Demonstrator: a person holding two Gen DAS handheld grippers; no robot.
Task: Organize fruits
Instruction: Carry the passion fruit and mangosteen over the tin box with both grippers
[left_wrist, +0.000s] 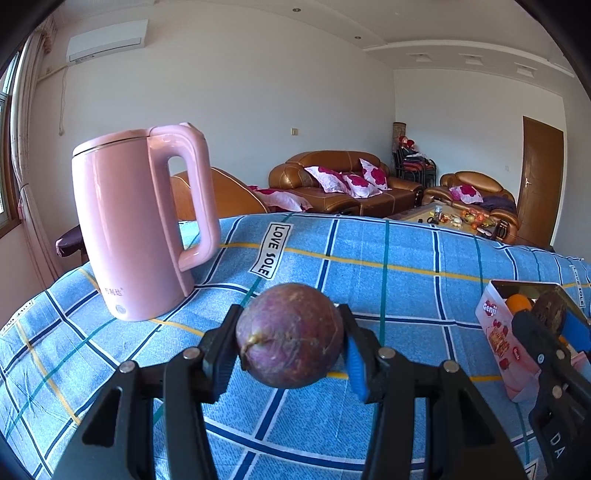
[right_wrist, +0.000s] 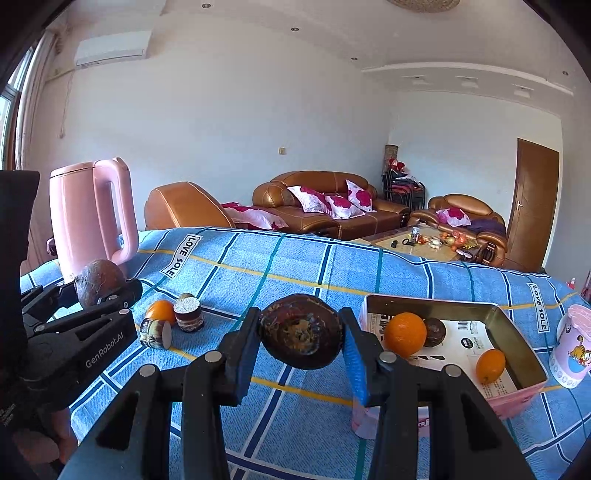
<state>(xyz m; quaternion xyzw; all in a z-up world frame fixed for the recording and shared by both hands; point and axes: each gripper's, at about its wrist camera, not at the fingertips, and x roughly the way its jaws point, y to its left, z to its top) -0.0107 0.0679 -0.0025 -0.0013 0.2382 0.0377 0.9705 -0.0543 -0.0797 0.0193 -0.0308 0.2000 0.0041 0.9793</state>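
Two grippers clenched: left gripper (left_wrist: 291, 345) grasps round wrinkled purple fruit (left_wrist: 290, 334) between fingers; right gripper (right_wrist: 301, 341) grasps dark mottled fruit (right_wrist: 301, 336), type unclear.

A purple passion fruit (left_wrist: 290, 334) and a dark mangosteen (right_wrist: 301, 336) are held aloft, while two oranges (right_wrist: 406, 334) and another mangosteen (right_wrist: 435, 331) lie in the pink box (right_wrist: 517, 341) at three o'clock.

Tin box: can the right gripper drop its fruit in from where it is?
Probably yes. The right gripper, shut on a dark fruit, is close beside the tin box, which is open-topped. Two oranges and a dark fruit lie inside, with bare floor between. The left gripper is off to the other side.
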